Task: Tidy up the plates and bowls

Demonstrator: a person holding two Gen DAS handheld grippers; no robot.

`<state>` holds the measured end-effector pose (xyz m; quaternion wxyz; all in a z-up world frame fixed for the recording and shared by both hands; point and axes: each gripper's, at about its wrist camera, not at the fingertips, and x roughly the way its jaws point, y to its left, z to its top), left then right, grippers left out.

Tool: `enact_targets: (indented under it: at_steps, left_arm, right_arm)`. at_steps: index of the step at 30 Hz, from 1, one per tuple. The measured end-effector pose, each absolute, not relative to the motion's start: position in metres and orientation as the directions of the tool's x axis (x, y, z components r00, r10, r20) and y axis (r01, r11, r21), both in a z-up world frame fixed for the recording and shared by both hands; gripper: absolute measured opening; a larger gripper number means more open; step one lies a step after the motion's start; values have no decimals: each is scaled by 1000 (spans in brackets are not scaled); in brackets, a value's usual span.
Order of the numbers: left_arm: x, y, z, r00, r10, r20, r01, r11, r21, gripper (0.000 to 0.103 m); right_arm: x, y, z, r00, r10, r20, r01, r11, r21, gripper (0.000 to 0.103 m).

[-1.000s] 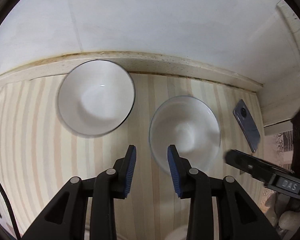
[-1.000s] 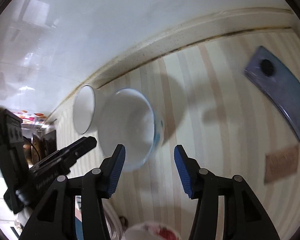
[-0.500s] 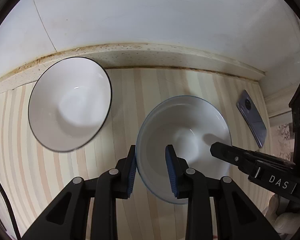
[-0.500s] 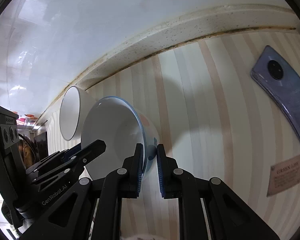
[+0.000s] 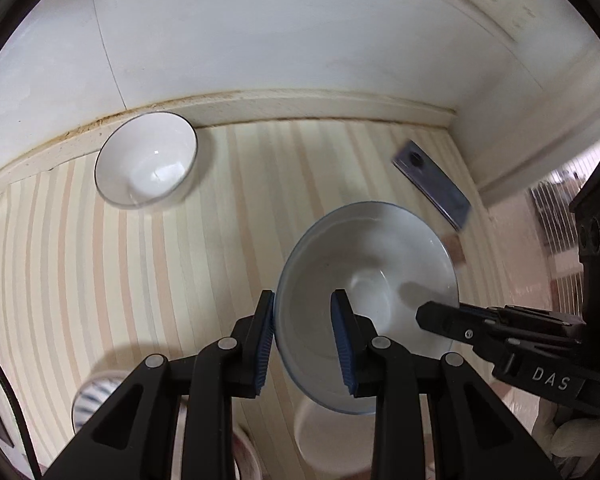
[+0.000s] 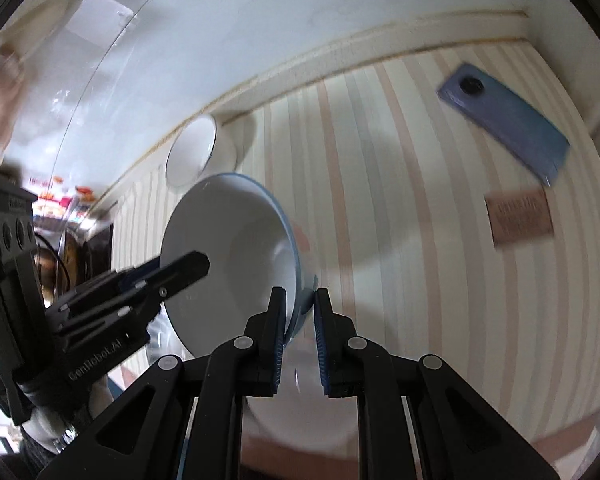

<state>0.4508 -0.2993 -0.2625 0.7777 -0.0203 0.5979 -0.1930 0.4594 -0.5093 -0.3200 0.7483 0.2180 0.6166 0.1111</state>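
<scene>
Striped covering in cream, peach and pale grey lay over the table, whose far edge met a stained cream ledge below a glossy white wall; at the far right the wall turned a corner. Two bowls showed clearly. A white bowl with a thin dark rim stood at the far left, just beside the ledge. The second, a white bowl with a pale blue rim, sat tilted near the middle, above the striped surface, held from both sides. The left tongs gripped its near-left rim, one blue pad outside the wall and one inside. The right tongs were clamped on the opposite rim, their pads squeezing the thin wall between them. One blue-grey phone lay face down at the far right, well apart from both bowls, and one brown printed card lay nearer than the phone. At the near edge, under the held bowl, lay a pale round dish, blurred and partly hidden, and at the near left a blue-striped piece of crockery peeked out, too cut off to identify.
</scene>
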Motion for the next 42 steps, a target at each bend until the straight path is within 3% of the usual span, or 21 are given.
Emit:
enact_targets:
  at_steps: [12,30,37,39,40,41,42]
  left_arm:
    - [382,-310,-281,134,-310,-941,311,915,-257,26]
    - [368,-317,-316,71,-248,-966,317,924,-214,25]
    - [378,-300,-281,158,-282,-946,297,928,-227,27]
    - [392,-287,-267,199,-290,-936,266,935,-233,27]
    - [405,-278,-260,219,-291,-931,235,942,-239,28]
    - [415,-269,-256,233,-290,-928,209,947,-244,30]
    - [432,-256,-253,260,-288,-922,168,953,-251,30]
  right_arm:
    - [369,-513,-355,132,456,-880,166,865,474,15]
    - [377,-497,-380,32,380,-924,119,917,381,18]
    - [395,-516,-344,60,410,-910,112,903,414,19]
    - [418,-520,-322,103,427,-899,98,895,436,34]
    - [431,-518,-316,115,438,-891,86,890,449,51]
    - [444,-514,-311,124,449,-885,75,885,460,60]
    - [458,-510,-308,135,458,-879,64,881,469,61]
